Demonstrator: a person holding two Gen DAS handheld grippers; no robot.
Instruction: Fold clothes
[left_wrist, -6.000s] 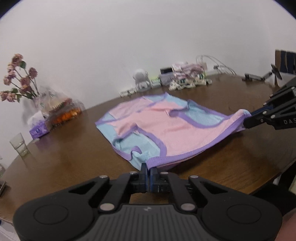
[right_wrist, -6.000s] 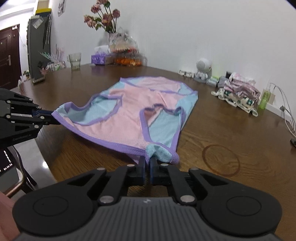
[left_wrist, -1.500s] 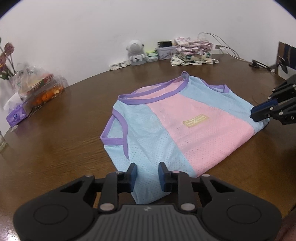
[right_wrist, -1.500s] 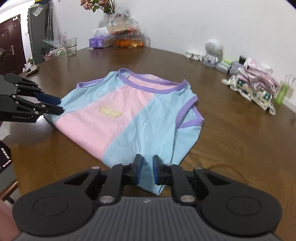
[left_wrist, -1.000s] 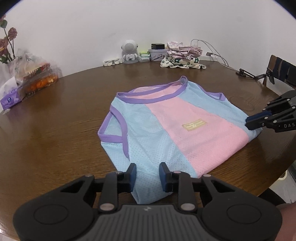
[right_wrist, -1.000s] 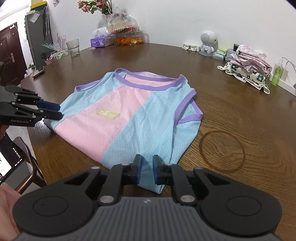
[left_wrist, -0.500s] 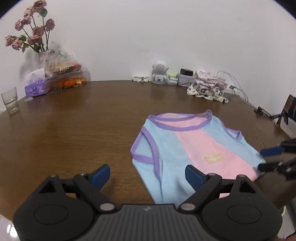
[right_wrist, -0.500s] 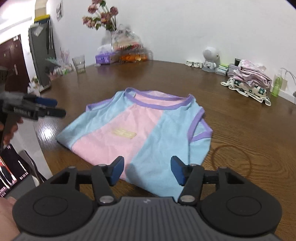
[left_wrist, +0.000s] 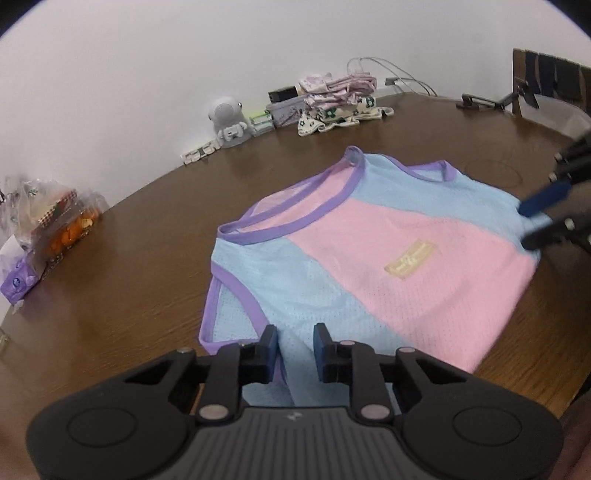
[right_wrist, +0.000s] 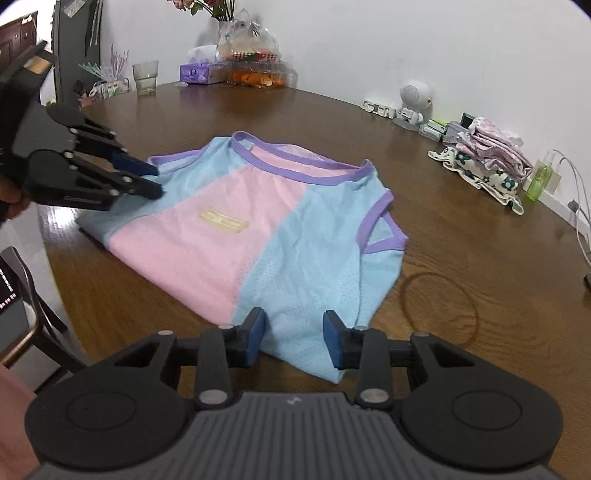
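A pink and light-blue mesh tank top (left_wrist: 369, 254) with purple trim lies flat on the brown wooden table (left_wrist: 110, 280), a small yellow label on its front. It also shows in the right wrist view (right_wrist: 258, 236). My left gripper (left_wrist: 294, 349) is open, its fingers over the shirt's blue hem corner near the armhole. It shows in the right wrist view (right_wrist: 157, 181) at the shirt's left edge. My right gripper (right_wrist: 294, 338) is open over the opposite blue hem corner, and it shows in the left wrist view (left_wrist: 532, 225) at the shirt's right edge.
A stack of folded clothes (right_wrist: 487, 155) and a white robot figure (right_wrist: 413, 103) stand by the wall. A fruit box (right_wrist: 255, 74), tissue pack (right_wrist: 195, 72), flowers and a glass (right_wrist: 146, 77) are at the far end. A ring stain (right_wrist: 439, 306) marks the table.
Both grippers have come back down to the shirt's hem corners after lifting away wide open. Their jaws have narrowed but remain open. The shirt lies as it did.
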